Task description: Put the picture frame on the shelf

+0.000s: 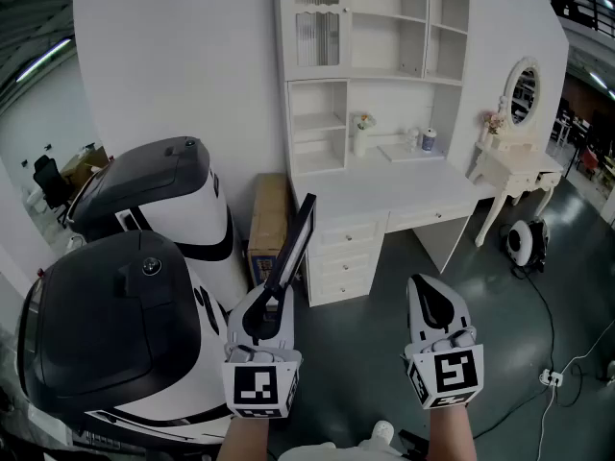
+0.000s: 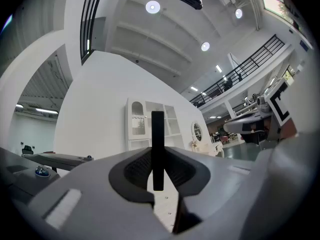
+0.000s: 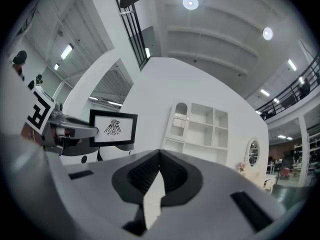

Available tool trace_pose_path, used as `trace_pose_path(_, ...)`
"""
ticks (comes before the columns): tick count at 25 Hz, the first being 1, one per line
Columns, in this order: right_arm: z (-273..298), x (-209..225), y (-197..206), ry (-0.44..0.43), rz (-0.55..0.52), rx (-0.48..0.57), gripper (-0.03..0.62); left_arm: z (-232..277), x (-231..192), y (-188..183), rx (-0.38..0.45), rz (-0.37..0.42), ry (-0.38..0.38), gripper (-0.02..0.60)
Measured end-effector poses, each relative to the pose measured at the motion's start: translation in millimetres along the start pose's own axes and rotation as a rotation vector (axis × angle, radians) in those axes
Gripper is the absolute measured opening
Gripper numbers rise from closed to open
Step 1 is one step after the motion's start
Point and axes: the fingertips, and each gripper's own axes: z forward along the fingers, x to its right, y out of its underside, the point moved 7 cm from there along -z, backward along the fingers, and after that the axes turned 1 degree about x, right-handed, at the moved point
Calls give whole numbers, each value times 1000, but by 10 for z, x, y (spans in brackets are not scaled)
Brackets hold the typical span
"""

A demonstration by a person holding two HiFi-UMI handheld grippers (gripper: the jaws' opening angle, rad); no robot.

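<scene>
left gripper (image 1: 277, 291): pale grey shell, black inner lining | right gripper (image 1: 424, 284): same | cubes (image 1: 261, 387): black-white square markers

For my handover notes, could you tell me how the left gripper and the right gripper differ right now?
The left gripper is clamped on the black picture frame, gripped by one edge; the right gripper holds nothing. The left gripper's jaws are parted by the frame's thickness; the right gripper's jaws are closed together. Both point forward toward the white shelf unit.

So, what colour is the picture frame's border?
Black; the picture frame shows best in the right gripper view.
</scene>
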Motion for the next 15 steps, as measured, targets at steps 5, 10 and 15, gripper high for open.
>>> trace_pose_path(5,7,-131,-52,8,-2,9,8,-45,-99,-9,10,-15,8,75)
trace_pose_path(10,69,-146,-49,11,-12,-8,8,-10,-178,39,5,-43,10,75)
trace_pose_path(15,169,-89,11,7,19,12,8,99,-224,116,-12,-65,-4,75)
